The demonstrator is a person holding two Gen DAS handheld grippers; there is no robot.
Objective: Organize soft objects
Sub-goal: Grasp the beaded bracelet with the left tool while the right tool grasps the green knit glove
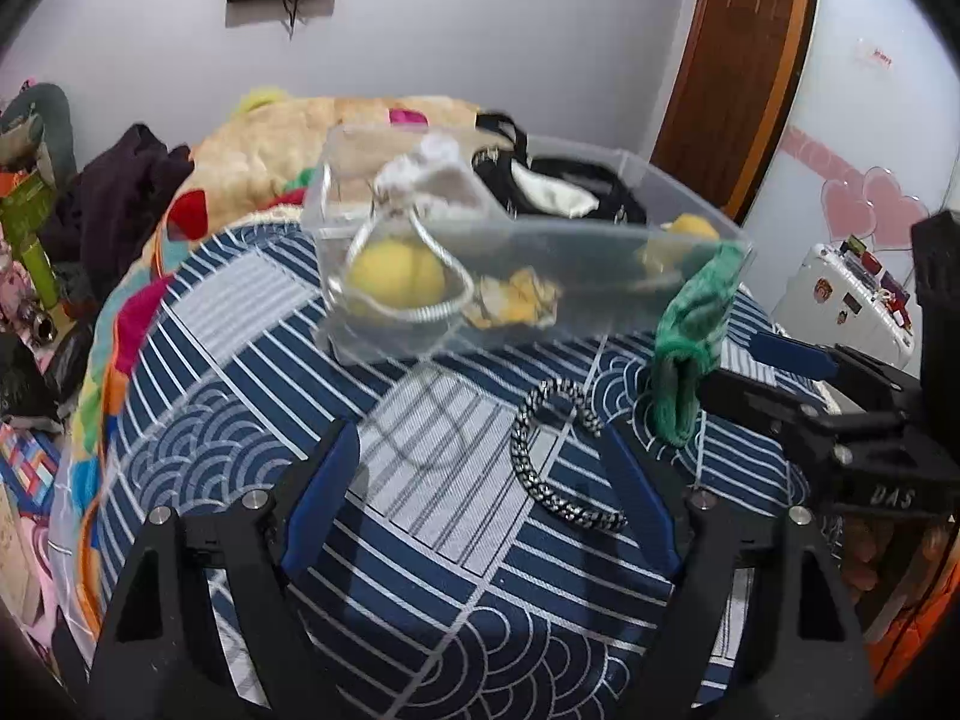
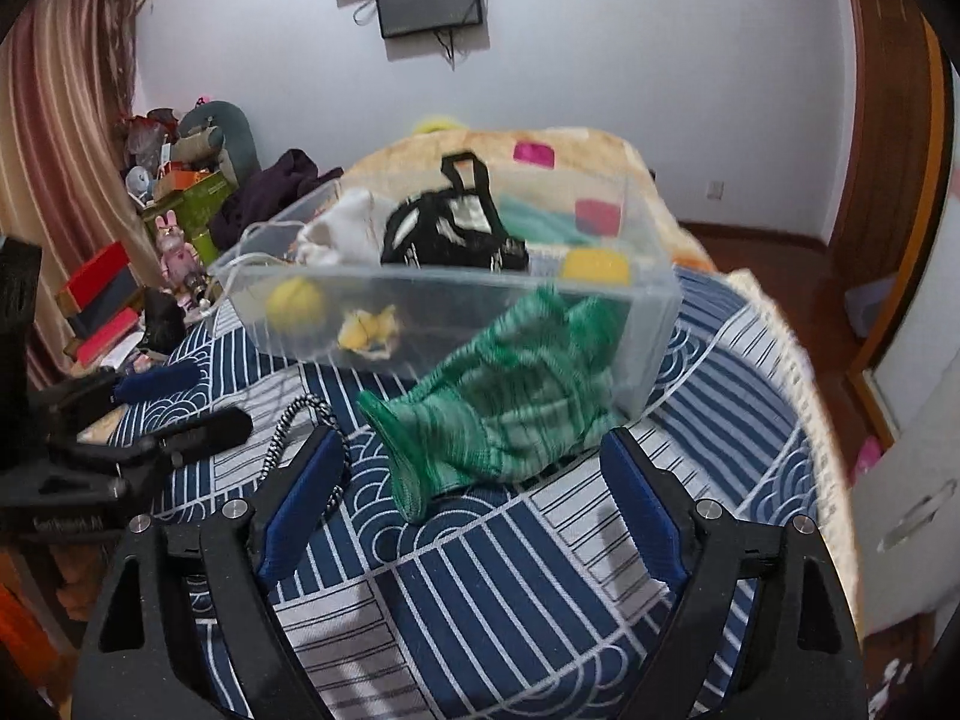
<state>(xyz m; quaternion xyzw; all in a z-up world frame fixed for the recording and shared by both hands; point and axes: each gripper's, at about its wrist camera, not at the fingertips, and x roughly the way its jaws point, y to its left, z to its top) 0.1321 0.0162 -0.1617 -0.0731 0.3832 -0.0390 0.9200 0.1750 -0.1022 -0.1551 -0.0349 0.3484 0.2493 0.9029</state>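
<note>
A clear plastic bin (image 1: 600,294) (image 2: 648,324) stands on the blue patterned cloth (image 1: 420,540). It holds a yellow ball (image 1: 396,282), a white pouch (image 1: 420,174), a black bag (image 2: 450,228) and yellow bits (image 1: 516,300). A green knit piece (image 2: 510,408) (image 1: 690,336) lies against the bin's near corner, just ahead of my open right gripper (image 2: 474,474). A black-and-white braided cord (image 1: 540,456) lies between the fingers of my open left gripper (image 1: 480,468). Both grippers hold nothing.
A beige blanket (image 1: 288,144) and dark clothes (image 1: 120,192) lie behind the bin. Boxes and toys (image 2: 180,204) crowd the left side. A white suitcase (image 1: 852,300) stands to the right, near a wooden door (image 1: 738,60).
</note>
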